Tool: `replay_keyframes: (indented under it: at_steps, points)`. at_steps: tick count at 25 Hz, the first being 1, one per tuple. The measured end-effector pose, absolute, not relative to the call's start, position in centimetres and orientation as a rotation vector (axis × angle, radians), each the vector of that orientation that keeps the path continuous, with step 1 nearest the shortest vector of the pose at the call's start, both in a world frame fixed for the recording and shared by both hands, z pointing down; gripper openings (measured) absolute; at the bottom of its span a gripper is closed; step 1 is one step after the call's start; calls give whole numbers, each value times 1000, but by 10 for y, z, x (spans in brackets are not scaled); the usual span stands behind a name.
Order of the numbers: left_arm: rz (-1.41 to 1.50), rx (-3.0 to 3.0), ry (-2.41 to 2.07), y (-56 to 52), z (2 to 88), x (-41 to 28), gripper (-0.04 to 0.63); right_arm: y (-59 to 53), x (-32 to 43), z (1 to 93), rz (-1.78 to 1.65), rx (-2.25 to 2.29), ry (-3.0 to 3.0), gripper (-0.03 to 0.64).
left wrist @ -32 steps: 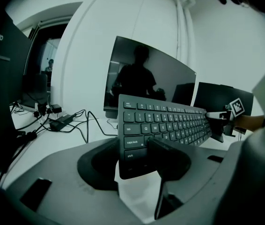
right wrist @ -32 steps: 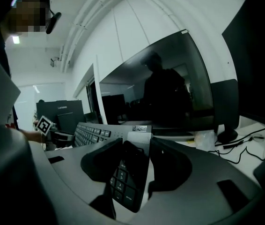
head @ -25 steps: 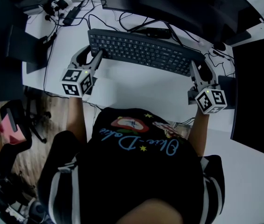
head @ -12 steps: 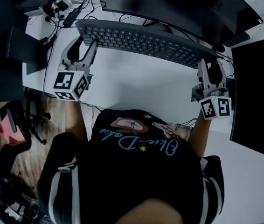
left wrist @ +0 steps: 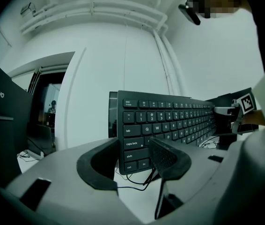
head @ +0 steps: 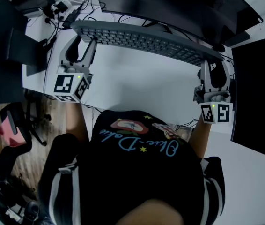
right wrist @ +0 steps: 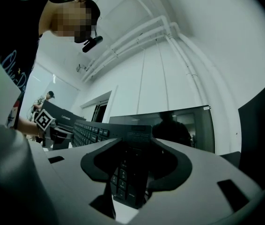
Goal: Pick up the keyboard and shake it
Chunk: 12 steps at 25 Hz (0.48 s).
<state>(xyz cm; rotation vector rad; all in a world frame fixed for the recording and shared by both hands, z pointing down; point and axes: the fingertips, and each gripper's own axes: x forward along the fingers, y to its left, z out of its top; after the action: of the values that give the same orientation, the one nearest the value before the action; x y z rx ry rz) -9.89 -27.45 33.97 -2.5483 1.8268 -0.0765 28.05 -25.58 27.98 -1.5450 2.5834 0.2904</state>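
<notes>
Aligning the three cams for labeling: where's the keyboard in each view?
Head view: keyboard spans the upper middle, held off the desk between the left gripper and right gripper.
Left gripper view: centre, keys facing the camera, near end in the jaws.
Right gripper view: lower centre, near end in the jaws, running away leftward.
Shared landmark: black Lenovo-branded unit, at left in all three.

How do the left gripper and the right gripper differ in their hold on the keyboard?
The left gripper clamps the keyboard at its caps lock and shift end; the right gripper clamps the opposite end. In the head view the left gripper sits higher in the picture than the right gripper. Both are shut on it.
</notes>
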Motion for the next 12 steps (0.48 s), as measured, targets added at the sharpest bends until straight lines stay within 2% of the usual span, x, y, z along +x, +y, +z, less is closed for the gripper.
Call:
replay_keyframes:
  at_steps: [12]
  points:
    - [-8, -2510, 1824, -280, 338, -96, 186, -246, 280, 267, 446, -1543, 2555, 175]
